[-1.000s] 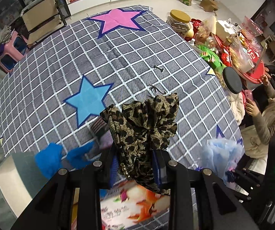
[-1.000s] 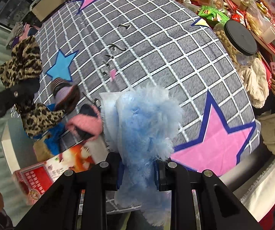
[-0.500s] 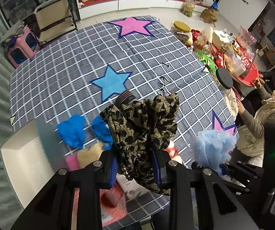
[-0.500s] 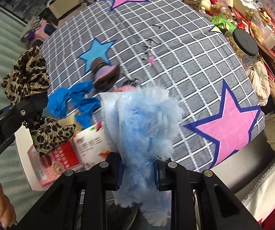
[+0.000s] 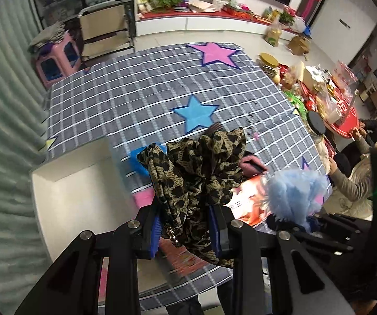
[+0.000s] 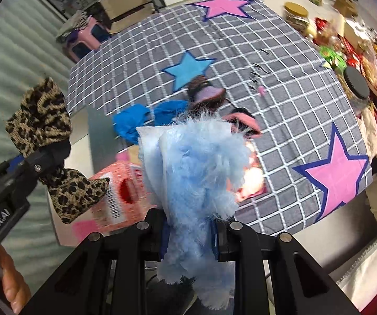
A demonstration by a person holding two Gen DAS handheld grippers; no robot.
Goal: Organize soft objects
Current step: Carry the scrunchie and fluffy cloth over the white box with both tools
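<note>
Two handheld claws over a star-print checked tabletop [image 5: 141, 99]; L claw [image 5: 185, 225] clamped tight on a leopard-print cloth [image 5: 198, 168]; R claw [image 6: 189, 236] clamped on a fluffy pale-blue cloth [image 6: 201, 162]. Vs 1 s ago both have lifted higher w/ their loads, so more tabletop shows; white bin [image 5: 83, 191] now sits at 9 o'clock of L claw, prob. the drop spot. Blue rags [image 6: 136, 118], pink cloth [image 6: 243, 122] left at 12 o'clock.

Legible text: white lettering on the black body of the left gripper [image 6: 46, 161], seen from the right wrist camera, its visible part reading roughly "omRobot.AI". Printing on the red box [image 6: 115, 183] beneath is blurred beyond reading. No other text is readable.
</note>
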